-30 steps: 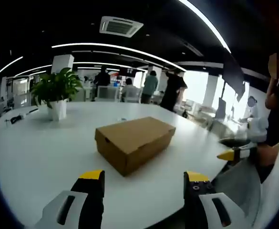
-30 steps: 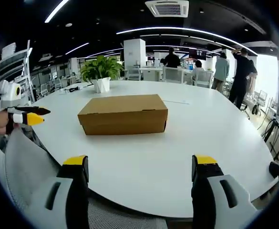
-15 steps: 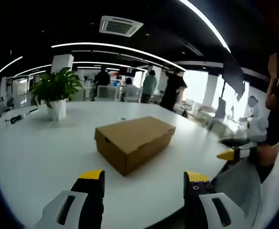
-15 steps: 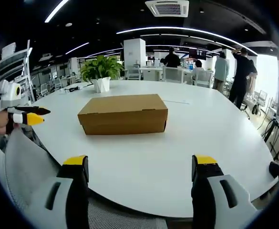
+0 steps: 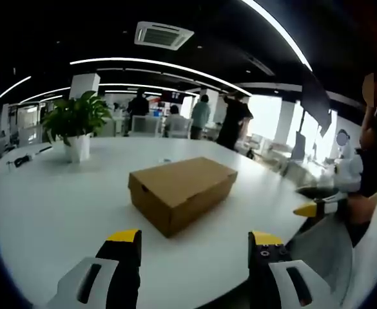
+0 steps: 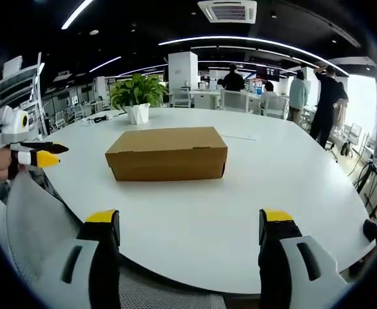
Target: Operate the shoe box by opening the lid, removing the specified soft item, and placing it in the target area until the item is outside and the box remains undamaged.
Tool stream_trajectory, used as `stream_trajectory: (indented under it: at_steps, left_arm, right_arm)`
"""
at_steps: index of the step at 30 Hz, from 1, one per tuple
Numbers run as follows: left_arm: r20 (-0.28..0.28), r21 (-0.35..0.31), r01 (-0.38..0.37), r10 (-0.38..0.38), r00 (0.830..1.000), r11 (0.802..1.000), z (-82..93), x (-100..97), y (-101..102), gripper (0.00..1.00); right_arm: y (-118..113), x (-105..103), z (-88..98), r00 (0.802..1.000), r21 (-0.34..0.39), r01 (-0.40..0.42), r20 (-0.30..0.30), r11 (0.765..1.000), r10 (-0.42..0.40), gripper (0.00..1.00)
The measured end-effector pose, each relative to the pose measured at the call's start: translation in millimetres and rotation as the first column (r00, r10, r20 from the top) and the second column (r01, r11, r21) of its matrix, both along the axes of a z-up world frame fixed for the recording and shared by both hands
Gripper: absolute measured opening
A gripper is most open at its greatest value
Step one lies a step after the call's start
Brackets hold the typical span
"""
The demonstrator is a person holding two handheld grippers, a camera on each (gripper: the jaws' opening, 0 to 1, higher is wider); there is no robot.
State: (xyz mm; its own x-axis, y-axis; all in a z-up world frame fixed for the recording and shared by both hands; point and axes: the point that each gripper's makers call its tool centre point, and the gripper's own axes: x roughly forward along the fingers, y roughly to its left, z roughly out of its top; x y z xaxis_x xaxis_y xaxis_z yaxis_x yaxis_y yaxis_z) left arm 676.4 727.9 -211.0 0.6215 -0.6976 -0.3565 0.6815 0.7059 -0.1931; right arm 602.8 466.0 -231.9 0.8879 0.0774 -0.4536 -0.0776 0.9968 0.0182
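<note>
The closed shoe box rests mid-tabletop, its long side squarely facing the spread, empty right tool, while the spread left tool meets a corner.

Open office, curved ceiling lights

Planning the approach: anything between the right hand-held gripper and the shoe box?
Nothing: bare white table lies between the right hand-held gripper and the shoe box, in the right gripper view.

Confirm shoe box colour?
Plain brown cardboard shoe box, lid shut; clearest in the right gripper view.
</note>
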Motion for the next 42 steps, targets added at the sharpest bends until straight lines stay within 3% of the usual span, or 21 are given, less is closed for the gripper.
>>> stream_trajectory:
  at_steps: [15,22,29,42]
  left_arm:
    - [-0.003,0.005,-0.002,0.002,1.0,1.0,2.5,-2.1,-4,0.68]
    - [-0.019,0.015,-0.004,0.005,1.0,1.0,0.3,-2.4,-5,0.68]
    - [-0.091,-0.02,-0.042,0.04,0.995,0.999,-1.9,3.1,-3,0.73]
    - [-0.111,0.009,-0.023,0.023,0.993,1.0,-7.0,9.7,-6,0.74]
  right_arm:
    - [-2,0,-2.6,1.0,0.017,0.003,-0.012,1.0,-0.003,0.86]
    - [-4,1,-0.1,0.999,0.071,0.031,-0.022,0.997,-0.029,0.86]
    - [-9,4,0.1,0.998,0.121,0.048,-0.033,0.991,-0.045,0.88]
    - [-25,23,8.9,0.999,0.12,0.036,-0.036,0.992,-0.032,0.88]
